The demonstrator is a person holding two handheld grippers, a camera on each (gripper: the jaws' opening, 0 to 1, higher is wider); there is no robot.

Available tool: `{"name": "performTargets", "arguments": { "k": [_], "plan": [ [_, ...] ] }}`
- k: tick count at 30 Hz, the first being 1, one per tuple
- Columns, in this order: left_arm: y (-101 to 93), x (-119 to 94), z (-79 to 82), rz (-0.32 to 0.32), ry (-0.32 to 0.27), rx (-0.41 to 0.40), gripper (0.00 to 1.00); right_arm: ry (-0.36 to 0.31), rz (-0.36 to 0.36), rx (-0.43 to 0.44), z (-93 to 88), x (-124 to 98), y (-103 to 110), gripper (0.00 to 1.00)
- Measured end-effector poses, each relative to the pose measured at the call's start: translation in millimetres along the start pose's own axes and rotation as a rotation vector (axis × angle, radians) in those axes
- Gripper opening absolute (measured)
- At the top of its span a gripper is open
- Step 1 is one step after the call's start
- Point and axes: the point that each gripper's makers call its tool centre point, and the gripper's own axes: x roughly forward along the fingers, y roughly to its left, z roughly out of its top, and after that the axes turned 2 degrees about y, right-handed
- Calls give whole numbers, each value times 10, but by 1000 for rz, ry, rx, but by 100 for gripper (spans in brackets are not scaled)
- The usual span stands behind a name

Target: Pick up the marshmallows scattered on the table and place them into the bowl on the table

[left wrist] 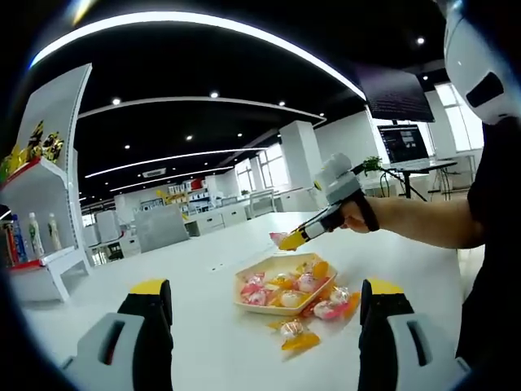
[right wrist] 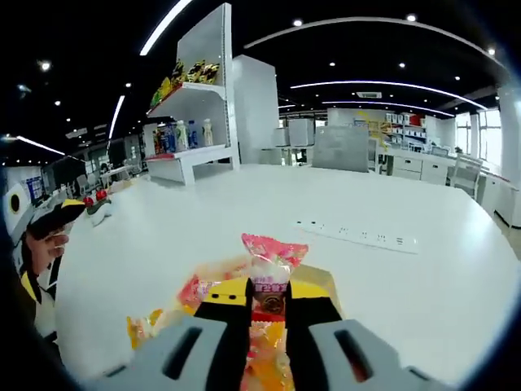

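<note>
- Holding a pink-and-white wrapped marshmallow clamped in my right gripper, its long axis standing upright between the jaws.
- The shallow cream rectangular bowl sits on the white surface directly beneath that gripper, so I judge the drop is a short lowering.
- My left gripper hangs with jaws apart, empty, nearer the orange-wrapped marshmallows lying just beside the bowl's near edge.

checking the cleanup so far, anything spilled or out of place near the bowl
Yes. Three wrapped marshmallows lie on the table against the near side of the bowl, not in it. The right gripper holds another marshmallow above the bowl. Nothing looks damaged.
</note>
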Motion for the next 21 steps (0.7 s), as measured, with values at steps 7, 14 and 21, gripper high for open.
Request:
{"name": "performTargets", "arguments": {
  "k": [7,14,21],
  "plan": [
    [-52,20,-41,-13,14,3,95,45,-37,-13,-141,241,-58,14],
    [-85,4,-25,-17,13,7,95,80,-72,-6,-239,363,-141,14],
    [-76,-1,-33,-12,18,10,95,103,-94,-28,-319,391,-217,15]
  ]
}}
